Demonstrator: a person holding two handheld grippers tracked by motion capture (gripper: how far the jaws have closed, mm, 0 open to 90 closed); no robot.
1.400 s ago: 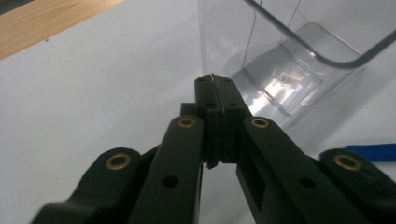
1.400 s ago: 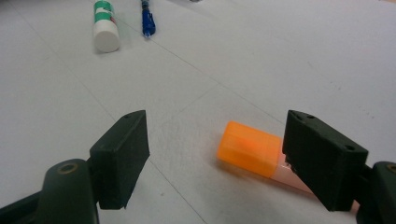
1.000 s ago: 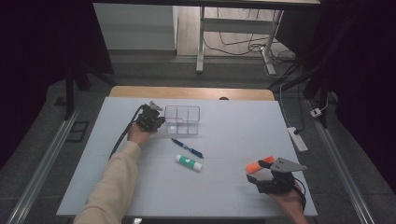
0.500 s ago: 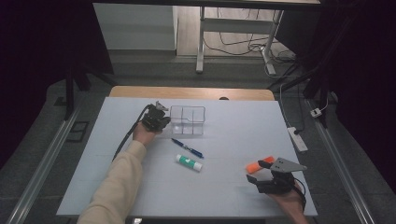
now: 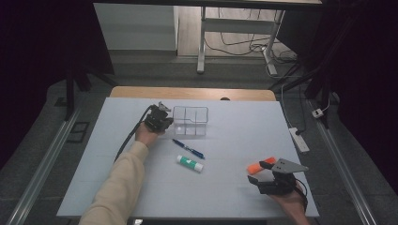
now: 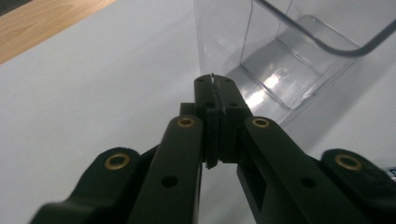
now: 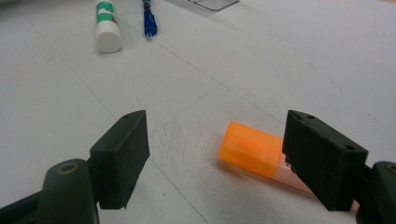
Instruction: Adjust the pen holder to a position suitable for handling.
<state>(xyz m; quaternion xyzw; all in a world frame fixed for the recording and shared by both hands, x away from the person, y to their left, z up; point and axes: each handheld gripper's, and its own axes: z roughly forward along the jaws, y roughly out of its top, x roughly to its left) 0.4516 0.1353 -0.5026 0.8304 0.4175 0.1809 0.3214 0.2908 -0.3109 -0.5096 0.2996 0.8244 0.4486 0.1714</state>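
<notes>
On the left part of the white table (image 5: 117, 187), the left gripper (image 5: 159, 118) sits just beside the left wall of a clear plastic organizer (image 5: 190, 120). Its two black jaws are pressed fully together with nothing between them, and in the left gripper view their tips (image 6: 215, 84) point at the lower corner of the box (image 6: 289, 60); whether they touch the wall I cannot tell. The organizer is transparent, with thin dividers that make several small compartments, and it looks empty. It stands upright toward the far side of the table.

Nearer to the person, a blue pen (image 5: 188, 149) lies at a slant, and just below it a white glue stick (image 5: 190, 163) with a green label lies on its side. Both are apart from the box and apart from each other.

Further right, an orange marker (image 5: 261, 165) lies on the table, just in front of the right gripper (image 5: 267, 180). This gripper has its jaws wide apart and grips nothing. In the right gripper view the orange cap (image 7: 252, 149) lies between the jaws, close to the right one, which hides the rest of the marker.
</notes>
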